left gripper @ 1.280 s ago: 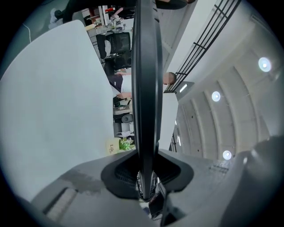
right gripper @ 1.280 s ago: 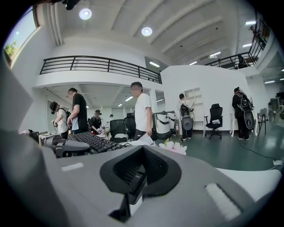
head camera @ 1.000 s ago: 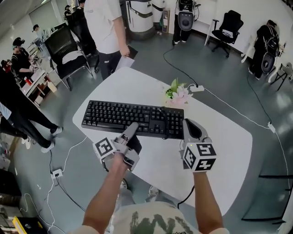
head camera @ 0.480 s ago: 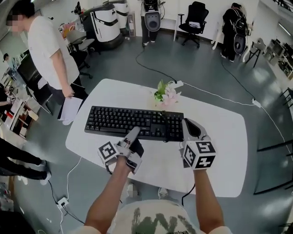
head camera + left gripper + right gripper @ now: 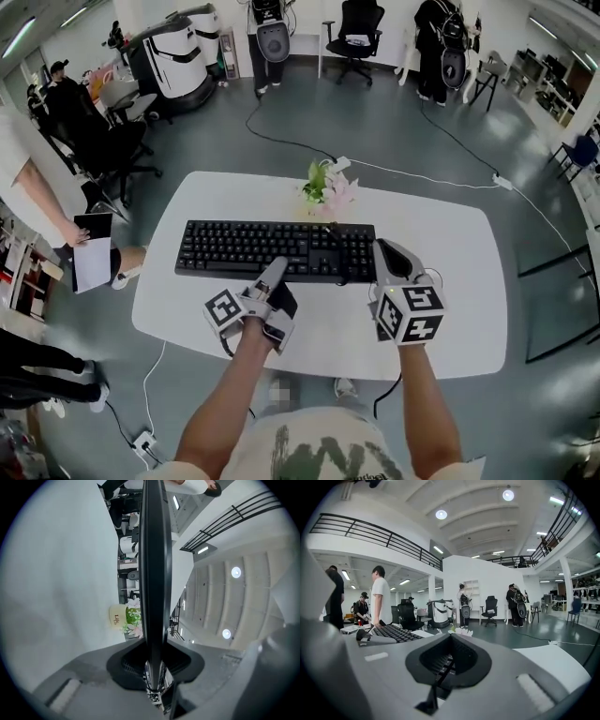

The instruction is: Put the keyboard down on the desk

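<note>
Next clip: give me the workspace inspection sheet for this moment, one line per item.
Surface: white desk with rounded corners.
Job's things: black keyboard lies level across the desk's middle; whether it rests on the desk or sits just above it cannot be told.
Clutter: small pot of flowers behind the keyboard.
Grippers: left claw shut on the keyboard's near edge; right claw shut on its right end.
Cables: keyboard cable draped over the keys; white cable and black cable on the floor.
Surroundings: office chair far back; a person holding papers at left.
</note>
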`<action>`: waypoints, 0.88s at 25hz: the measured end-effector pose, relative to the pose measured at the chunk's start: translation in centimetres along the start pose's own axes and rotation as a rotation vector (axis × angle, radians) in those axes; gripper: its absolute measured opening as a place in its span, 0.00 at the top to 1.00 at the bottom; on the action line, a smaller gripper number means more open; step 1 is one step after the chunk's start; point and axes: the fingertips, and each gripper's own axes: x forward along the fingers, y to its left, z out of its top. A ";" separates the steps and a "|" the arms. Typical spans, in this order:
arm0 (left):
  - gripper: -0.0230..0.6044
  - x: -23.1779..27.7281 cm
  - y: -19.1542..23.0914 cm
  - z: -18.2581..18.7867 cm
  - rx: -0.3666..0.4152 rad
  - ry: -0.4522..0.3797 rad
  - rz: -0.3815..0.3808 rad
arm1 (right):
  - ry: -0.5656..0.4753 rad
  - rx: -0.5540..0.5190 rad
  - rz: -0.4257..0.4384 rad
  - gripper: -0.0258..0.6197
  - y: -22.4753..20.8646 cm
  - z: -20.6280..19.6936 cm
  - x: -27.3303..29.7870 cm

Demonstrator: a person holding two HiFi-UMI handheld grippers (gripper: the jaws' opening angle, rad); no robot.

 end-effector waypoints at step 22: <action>0.81 1.5 7.8 -3.9 -0.110 0.083 0.111 | 0.111 0.037 -0.047 0.96 -1.6 -5.2 0.0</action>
